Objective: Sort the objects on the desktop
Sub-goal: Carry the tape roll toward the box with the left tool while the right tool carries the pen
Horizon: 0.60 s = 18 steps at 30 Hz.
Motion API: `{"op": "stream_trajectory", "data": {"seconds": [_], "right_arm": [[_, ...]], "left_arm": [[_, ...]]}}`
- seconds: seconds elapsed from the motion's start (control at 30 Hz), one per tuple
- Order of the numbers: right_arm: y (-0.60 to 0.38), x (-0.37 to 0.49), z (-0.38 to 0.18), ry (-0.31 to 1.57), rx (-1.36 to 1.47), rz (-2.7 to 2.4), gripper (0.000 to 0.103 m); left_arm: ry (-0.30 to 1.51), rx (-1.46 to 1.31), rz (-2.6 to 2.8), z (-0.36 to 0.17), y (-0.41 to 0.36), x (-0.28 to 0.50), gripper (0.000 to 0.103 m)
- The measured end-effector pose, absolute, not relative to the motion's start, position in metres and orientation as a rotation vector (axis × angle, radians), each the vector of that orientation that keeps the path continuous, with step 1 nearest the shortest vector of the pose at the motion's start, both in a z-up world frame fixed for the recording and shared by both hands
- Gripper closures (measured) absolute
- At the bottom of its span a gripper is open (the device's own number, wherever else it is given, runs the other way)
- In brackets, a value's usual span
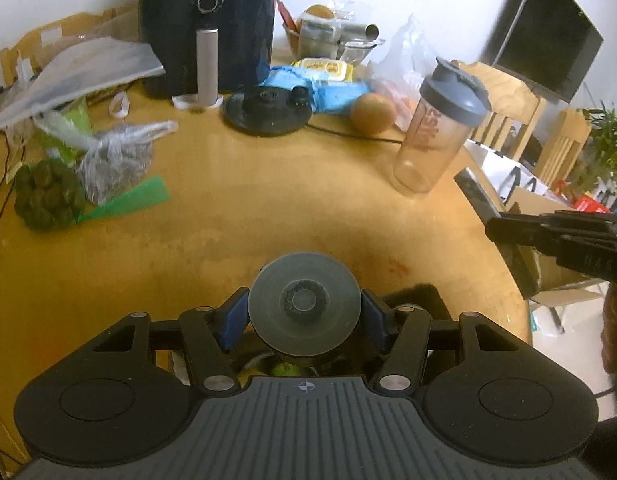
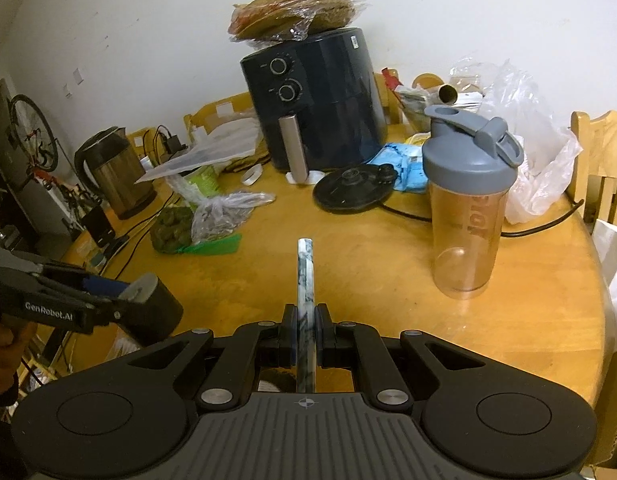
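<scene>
Gripping grey-lidded jar [image 1: 303,307] in left claw [image 1: 303,316] | right claw [image 2: 304,330] clamping marbled slab [image 2: 305,280] | table [image 1: 268,208] centre bare

Both views are pretty dim and warm-toned, kind of a yellowish indoor cast with soft colour noise all over. Light seems to come from overhead, maybe slightly behind the cameras, since the counter [image 1: 236,216] shows a broad pale sheen in the middle and shadows stay short and mushy. Heavy fisheye bend: the wall [image 2: 148,20] curves, and the corners go black. Edges smear badly, so the monitor [image 1: 544,36] in the left wrist view looks streaked, likely motion blur. The air fryer [image 2: 320,100] has soft glare streaks on its glossy front. The shaker bottle [image 2: 468,208] is fairly sharp in the right wrist view, hazier in the left.
</scene>
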State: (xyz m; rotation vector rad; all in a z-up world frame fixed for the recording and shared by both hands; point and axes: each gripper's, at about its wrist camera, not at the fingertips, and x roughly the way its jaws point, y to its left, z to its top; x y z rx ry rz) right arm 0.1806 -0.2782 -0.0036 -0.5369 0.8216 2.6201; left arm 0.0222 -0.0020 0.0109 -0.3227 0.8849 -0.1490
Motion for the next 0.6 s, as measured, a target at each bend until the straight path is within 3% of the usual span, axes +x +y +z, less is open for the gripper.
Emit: {"op": "stream_trajectory", "data": {"seconds": [0.3, 0.37, 0.43, 0.6], "right_arm": [[-0.286, 0.184, -0.006, 0.827, -0.576, 2.659, 0.092], [-0.287, 0.185, -0.006, 0.828, -0.582, 2.666, 0.092], [-0.288, 0.186, -0.006, 0.83, -0.581, 2.671, 0.092], [-0.292, 0.186, -0.004, 0.842, -0.608, 2.723, 0.092]], "left_arm": [[0.908, -0.336, -0.147, -0.008, -0.012, 0.016, 0.044], [0.916, -0.337, -0.144, -0.008, -0.012, 0.016, 0.043], [0.91, -0.337, -0.138, -0.007, -0.012, 0.013, 0.035], [0.893, -0.338, -0.118, -0.001, -0.008, 0.007, 0.035]]}}
